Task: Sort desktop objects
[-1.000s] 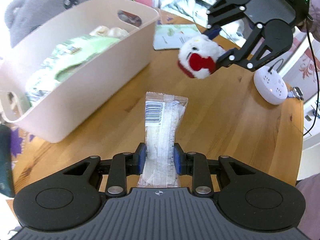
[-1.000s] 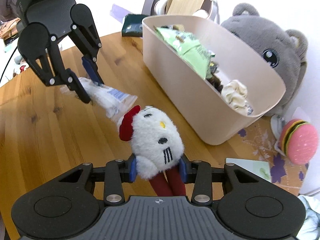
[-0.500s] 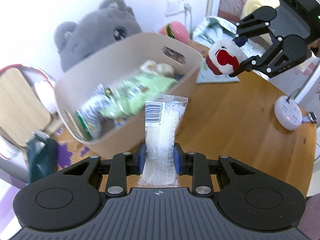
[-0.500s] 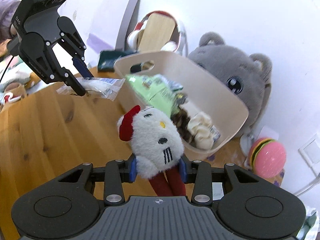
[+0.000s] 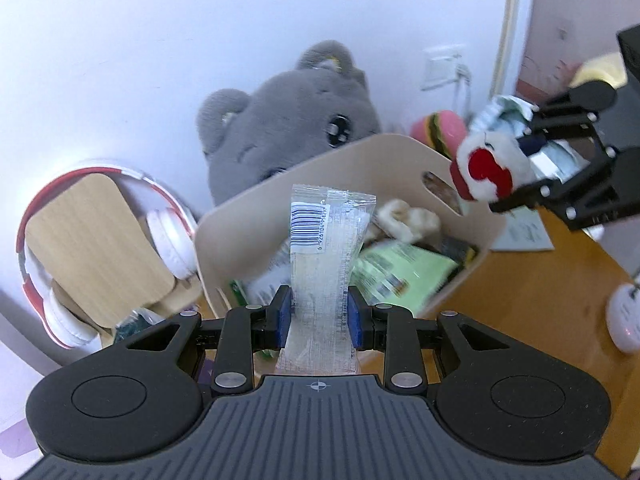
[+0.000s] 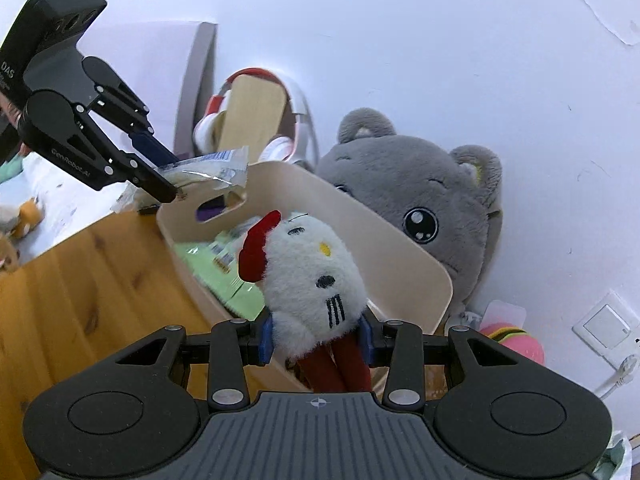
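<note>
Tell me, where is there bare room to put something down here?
Bare wooden table lies beside the beige bin, and between it and the white power strip. The bin is crowded with packets; behind it the grey plush and headphones fill the space.

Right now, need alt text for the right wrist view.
The right gripper clamps a white plush kitten with a red bow above a beige plastic bin holding green snack packets. At upper left, the left gripper holds a clear plastic packet over the bin's far end.
</note>
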A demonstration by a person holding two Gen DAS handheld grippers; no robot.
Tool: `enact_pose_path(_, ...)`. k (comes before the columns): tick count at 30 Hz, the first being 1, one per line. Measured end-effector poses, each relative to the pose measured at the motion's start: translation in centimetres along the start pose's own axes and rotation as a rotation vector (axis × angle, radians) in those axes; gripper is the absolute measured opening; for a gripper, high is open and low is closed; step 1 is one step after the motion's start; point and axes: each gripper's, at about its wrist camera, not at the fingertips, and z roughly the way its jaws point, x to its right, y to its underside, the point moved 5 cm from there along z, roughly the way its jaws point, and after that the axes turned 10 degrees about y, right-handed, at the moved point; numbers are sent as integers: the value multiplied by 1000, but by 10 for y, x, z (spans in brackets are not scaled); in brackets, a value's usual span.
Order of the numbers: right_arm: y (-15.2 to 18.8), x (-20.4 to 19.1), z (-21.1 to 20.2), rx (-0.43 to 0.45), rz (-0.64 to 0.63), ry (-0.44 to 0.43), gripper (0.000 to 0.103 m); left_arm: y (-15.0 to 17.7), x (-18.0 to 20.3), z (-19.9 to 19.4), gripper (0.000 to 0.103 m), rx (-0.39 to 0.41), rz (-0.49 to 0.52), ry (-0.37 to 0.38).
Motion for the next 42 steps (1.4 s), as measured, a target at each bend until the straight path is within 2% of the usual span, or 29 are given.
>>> enact_pose_path(9,-10,9,44,-42,71,55,38,-15,-15,45,29,-28,-62,-64)
enact_pose_path(19,7,13,81,-136,174,58,38,-6,-22,89,29,-105,-133,-94)
enact_pose_path(26,20,14,93,-182,232,46,40,1,-24,100,30,-136,-165,-107)
enact_pose_path(27,21,14,94,-188,233,51,42,1,-24,100,38,-128,-171,-108)
enact_pose_path(28,22,14,95,-191,232,54,51,0,-25,98,52,-118,-182,-107)
enact_pose_path(29,23,13,94,-191,232,57,53,-1,-25,97,60,-109,-187,-116)
enact_pose_path(30,24,13,93,-185,233,58,54,-3,-25,95,74,-101,-182,-137)
enact_pose_path(31,23,13,91,-180,234,62,59,-5,-25,93,82,-87,-176,-154)
enact_pose_path(35,20,16,83,-153,251,77,75,-8,-25,82,85,-41,-197,-154)
enact_pose_path(40,13,16,69,-116,262,82,80,-7,-18,67,85,-9,-215,-143)
enact_pose_path(42,10,14,61,-100,270,83,85,-5,-14,60,85,3,-214,-143)
